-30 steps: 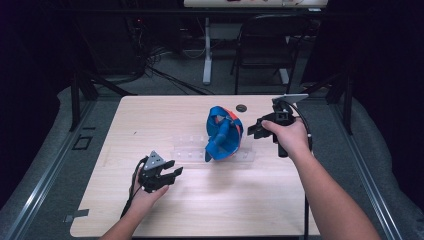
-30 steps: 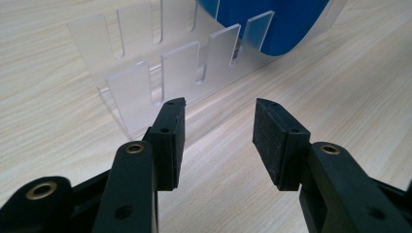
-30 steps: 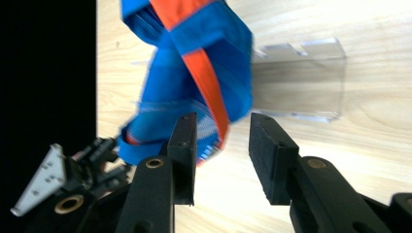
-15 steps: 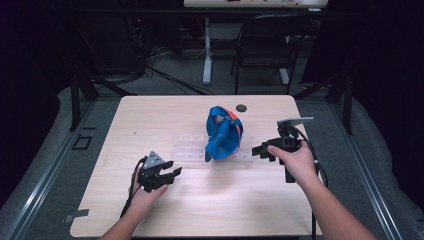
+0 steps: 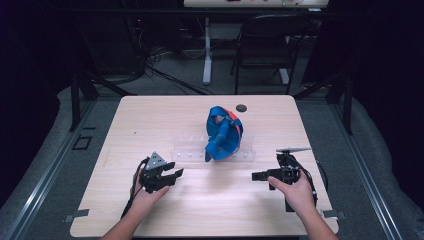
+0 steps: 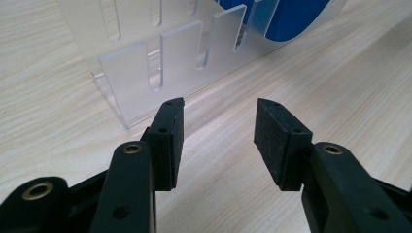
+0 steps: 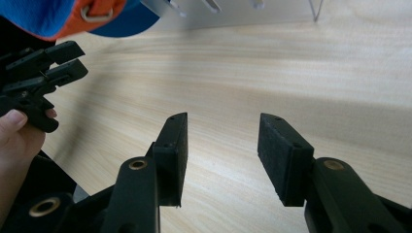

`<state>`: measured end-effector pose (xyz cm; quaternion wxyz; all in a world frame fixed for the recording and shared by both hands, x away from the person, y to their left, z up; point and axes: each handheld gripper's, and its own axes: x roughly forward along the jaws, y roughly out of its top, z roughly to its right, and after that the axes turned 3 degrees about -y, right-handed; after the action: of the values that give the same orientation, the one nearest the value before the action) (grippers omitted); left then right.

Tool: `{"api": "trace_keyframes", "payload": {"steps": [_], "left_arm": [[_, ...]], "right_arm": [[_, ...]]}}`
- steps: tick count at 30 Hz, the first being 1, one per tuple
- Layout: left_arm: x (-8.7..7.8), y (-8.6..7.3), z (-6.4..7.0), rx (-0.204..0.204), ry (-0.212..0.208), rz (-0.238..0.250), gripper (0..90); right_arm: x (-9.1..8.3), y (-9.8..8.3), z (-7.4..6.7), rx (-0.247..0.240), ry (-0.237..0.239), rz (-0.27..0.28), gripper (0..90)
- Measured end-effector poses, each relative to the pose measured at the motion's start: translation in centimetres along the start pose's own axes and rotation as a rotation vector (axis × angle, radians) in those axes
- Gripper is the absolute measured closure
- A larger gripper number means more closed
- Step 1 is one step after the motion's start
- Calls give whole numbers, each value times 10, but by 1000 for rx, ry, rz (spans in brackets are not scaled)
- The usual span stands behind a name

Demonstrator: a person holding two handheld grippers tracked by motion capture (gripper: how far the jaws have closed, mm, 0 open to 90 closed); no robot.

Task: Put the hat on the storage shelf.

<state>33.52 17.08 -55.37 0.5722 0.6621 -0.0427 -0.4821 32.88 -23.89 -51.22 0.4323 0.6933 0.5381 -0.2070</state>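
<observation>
A blue cap [image 5: 223, 136] with an orange strap sits on a clear slotted acrylic rack [image 5: 190, 148] in the middle of the table. My left gripper [image 5: 175, 173] rests open at the front left, its jaws pointing toward the rack's left end [image 6: 145, 68], with nothing between them. My right gripper [image 5: 256, 176] is open at the front right, aimed left across bare wood. In the right gripper view the cap's blue and orange edge [image 7: 73, 14] shows at the top left, and the left gripper [image 7: 43, 68] lies beyond.
A small black round object [image 5: 241, 107] lies behind the cap near the table's far edge [image 5: 200, 97]. A chair [image 5: 270, 45] and stand legs are on the floor beyond. Bare wood spreads between the two grippers.
My right gripper has pulled away from the cap, moving back toward the front right of the table and lower. The left gripper has stayed put.
</observation>
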Motion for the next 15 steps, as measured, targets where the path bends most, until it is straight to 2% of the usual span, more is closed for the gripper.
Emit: {"api": "trace_keyframes", "payload": {"steps": [1,4,7,11,12,13,15], "left_arm": [[1,0,1,-1,0,2,544],[1,0,2,6,-2,-4,543],[1,0,3,4,-3,3,542],[1,0,5,5,-12,4,541],[1,0,5,5,-12,4,537],[2,1,6,10,-9,5,537],[3,1,8,9,-7,9,536]], "right_arm": [[1,-4,3,-12,10,1,547],[6,-20,9,-21,-9,60,543],[8,-30,15,-31,-23,76,543],[8,-38,24,-54,-17,99,543],[8,-38,24,-54,-17,99,543],[6,-41,30,-43,-20,130,552],[5,-43,33,-45,-7,136,553]]}}
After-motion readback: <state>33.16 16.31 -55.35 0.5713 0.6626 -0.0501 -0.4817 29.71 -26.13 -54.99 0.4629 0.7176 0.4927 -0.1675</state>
